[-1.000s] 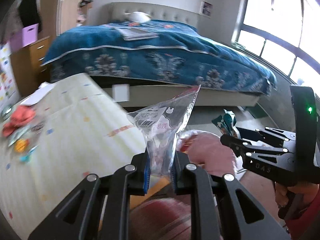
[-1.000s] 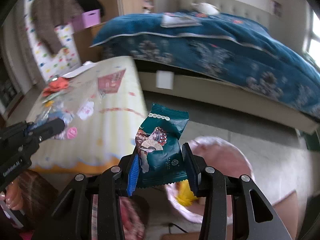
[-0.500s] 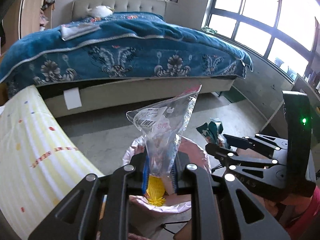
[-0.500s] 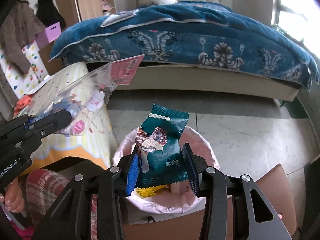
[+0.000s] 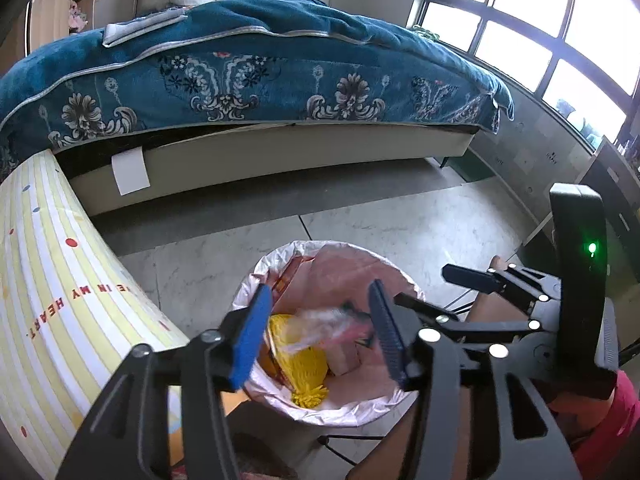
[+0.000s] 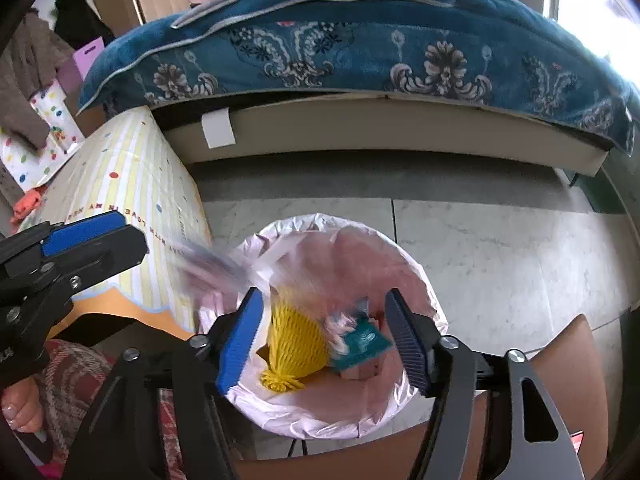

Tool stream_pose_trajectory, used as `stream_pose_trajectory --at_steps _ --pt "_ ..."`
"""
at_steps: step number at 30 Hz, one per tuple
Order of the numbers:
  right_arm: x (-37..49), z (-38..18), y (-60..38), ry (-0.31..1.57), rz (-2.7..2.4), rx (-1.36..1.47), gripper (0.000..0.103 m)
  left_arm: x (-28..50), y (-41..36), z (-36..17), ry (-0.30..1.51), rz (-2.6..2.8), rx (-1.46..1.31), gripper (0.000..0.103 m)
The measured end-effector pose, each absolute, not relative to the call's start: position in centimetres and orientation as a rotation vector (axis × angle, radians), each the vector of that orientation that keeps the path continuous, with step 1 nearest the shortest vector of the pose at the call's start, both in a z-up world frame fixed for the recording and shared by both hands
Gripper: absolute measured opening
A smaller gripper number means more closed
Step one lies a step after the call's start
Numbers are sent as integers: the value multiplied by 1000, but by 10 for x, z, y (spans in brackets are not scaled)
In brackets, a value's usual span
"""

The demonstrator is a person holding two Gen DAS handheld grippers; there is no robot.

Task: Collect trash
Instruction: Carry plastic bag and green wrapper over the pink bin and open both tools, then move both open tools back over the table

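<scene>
Two handheld grippers poised over a trash bin lined with a pale pink bag [image 5: 280,256], seen from above in the lower centre of both wrist views. Left gripper [image 5: 318,326] with jaws wide, just opened; a clear plastic wrapper [image 5: 320,326], blurred in mid-fall, dropping between them toward the bin. In the right wrist view, right gripper [image 6: 326,330] likewise wide, jaws just opened, with a teal snack packet [image 6: 360,344] tumbling free below, already inside the bin's mouth beside a yellow foam net [image 6: 296,344]. Both grippers angled steeply downward and centred over the opening, presumably so released trash lands inside rather than on the floor. Bin tucked close to the corner of a counter draped in a yellow striped cloth [image 5: 48,300], lower left of the frame, likely to keep the carry short. Blue patterned bed [image 5: 248,64] across the upper half; windows [image 5: 520,28] at upper right. More scraps, orange-red, faintly visible at far left on the counter [image 6: 26,204], so probably further trips ahead.
</scene>
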State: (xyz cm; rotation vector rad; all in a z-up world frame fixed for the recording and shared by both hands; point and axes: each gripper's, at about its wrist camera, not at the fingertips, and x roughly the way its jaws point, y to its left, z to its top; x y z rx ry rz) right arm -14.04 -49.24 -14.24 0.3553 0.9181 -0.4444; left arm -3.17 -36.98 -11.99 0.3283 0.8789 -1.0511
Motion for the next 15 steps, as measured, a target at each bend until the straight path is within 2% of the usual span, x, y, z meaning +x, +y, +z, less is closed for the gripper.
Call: stream_pose_trajectory --at_steps 15 --pt "-146 -103 -465 806 -446 305 67 -25 -290 -78 755 -912 251 58"
